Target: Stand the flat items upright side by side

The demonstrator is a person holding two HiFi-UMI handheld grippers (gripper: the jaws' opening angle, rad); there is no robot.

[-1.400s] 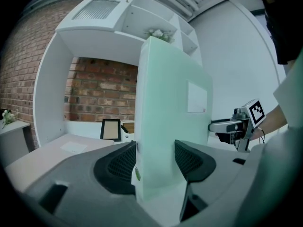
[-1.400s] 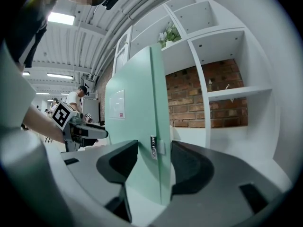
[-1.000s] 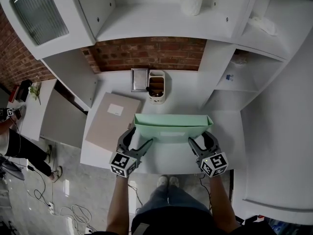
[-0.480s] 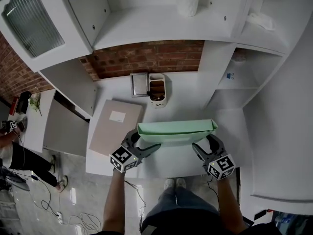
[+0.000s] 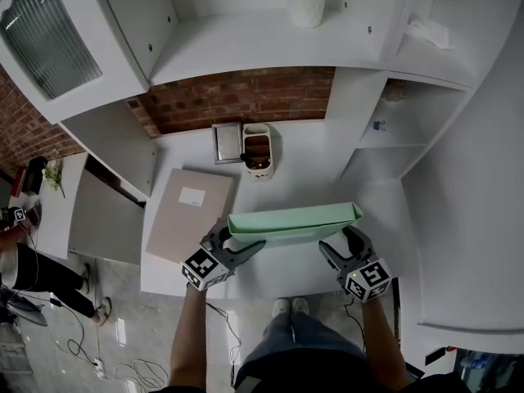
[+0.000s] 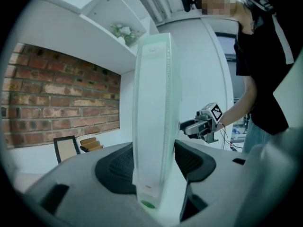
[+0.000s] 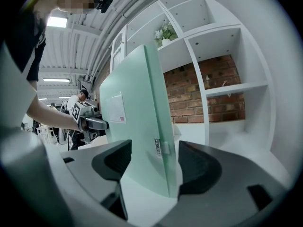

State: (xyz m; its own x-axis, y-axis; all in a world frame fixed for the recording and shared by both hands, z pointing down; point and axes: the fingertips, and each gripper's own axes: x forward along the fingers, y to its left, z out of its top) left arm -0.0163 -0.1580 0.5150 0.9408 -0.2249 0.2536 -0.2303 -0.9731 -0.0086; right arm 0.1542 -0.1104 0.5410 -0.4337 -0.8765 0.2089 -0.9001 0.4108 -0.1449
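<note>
Head view: folder (image 5: 291, 219) is held upright on the counter (image 5: 311, 150). Left tongs (image 5: 241, 237), just closed, are clamped on one end; right tongs (image 5: 338, 241), just opened, stand apart around the other. Steadying is advised before release.

Two grippers (image 5: 241, 237) (image 5: 338, 240), one green folder (image 5: 291, 222), one beige folder (image 5: 190, 211)

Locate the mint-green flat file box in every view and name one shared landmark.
Head view: mint-green flat file box on edge, lower centre.
Left gripper view: file box upright, centre.
Right gripper view: file box upright, centre-left.
Shared landmark: red brick wall.
</note>
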